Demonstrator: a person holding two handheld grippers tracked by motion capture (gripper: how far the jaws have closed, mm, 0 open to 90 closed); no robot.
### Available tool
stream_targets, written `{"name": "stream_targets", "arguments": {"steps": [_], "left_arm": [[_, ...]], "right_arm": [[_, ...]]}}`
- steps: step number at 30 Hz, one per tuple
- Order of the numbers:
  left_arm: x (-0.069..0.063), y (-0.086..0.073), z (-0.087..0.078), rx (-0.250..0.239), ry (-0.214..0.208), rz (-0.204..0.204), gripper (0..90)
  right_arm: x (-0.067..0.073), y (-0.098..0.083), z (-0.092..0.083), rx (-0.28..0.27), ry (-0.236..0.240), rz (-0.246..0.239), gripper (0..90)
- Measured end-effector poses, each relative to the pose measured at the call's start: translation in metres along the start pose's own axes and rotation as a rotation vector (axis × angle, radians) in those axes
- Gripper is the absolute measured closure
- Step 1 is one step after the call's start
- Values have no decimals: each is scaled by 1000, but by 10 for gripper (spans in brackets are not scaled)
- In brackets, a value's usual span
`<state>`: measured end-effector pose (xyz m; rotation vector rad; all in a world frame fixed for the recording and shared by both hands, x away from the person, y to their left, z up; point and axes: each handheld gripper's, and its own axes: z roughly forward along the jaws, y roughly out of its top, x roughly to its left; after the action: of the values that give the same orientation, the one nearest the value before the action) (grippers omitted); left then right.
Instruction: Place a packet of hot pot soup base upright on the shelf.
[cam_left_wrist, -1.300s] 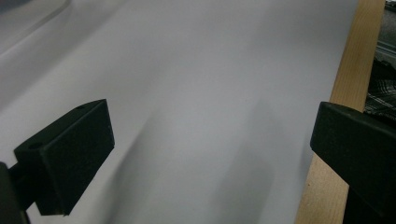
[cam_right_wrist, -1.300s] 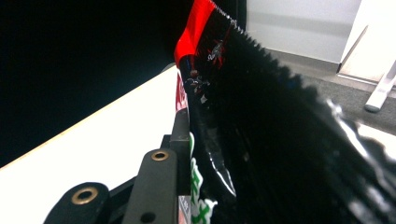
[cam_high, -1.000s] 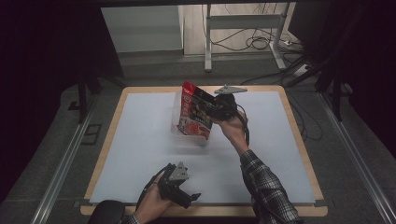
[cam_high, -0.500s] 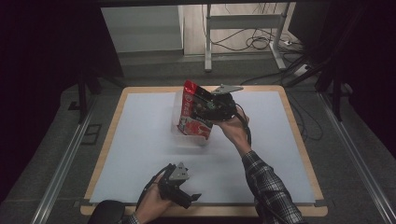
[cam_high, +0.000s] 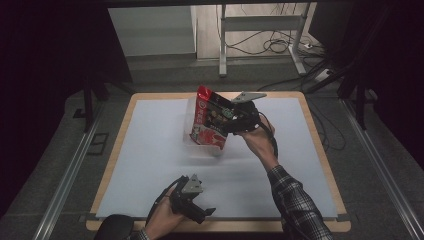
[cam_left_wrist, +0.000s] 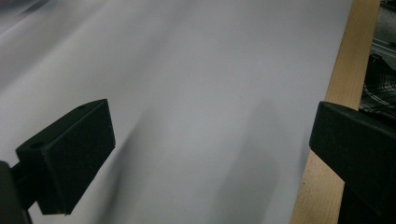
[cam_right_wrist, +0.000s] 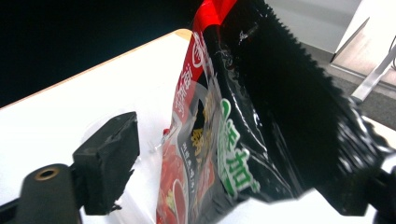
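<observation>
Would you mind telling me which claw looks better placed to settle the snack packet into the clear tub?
Right, most likely. The right claw is already at the snack packet, which stands in the clear tub. The left claw sits open near the table's near edge, well away.

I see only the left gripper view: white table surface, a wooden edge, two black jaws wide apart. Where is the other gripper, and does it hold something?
Observer: In the high view the right gripper is over the far middle of the table, at a red and black snack bag.
Operator: Is the bag gripped, or free?
Observer: I cannot tell. In the right gripper view the bag stands between the jaws, with a gap at the left jaw.
Operator: Is anything under the bag?
Observer: Yes, a clear plastic container; the bag's lower end is inside it.
</observation>
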<state>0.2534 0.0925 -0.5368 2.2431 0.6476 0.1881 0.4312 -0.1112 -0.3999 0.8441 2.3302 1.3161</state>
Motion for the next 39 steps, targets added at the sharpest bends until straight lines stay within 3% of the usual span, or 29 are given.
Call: {"name": "stream_targets", "arguments": {"steps": [8, 18, 21, 27, 39], "left_arm": [[0, 0, 0, 0, 0, 0, 0], [1, 0, -1, 8, 2, 11, 0], [1, 0, -1, -2, 2, 2, 0], [1, 0, -3, -12, -3, 25, 5], [-1, 0, -3, -51, -15, 29, 9]], "right_arm": [[-2, -4, -10, 12, 17, 12, 102], [1, -10, -19, 48, -6, -17, 81], [1, -12, -25, 46, -14, -21, 79], [1, -16, -35, 50, -25, -19, 69], [4, -27, -52, 58, -36, -18, 27]]}}
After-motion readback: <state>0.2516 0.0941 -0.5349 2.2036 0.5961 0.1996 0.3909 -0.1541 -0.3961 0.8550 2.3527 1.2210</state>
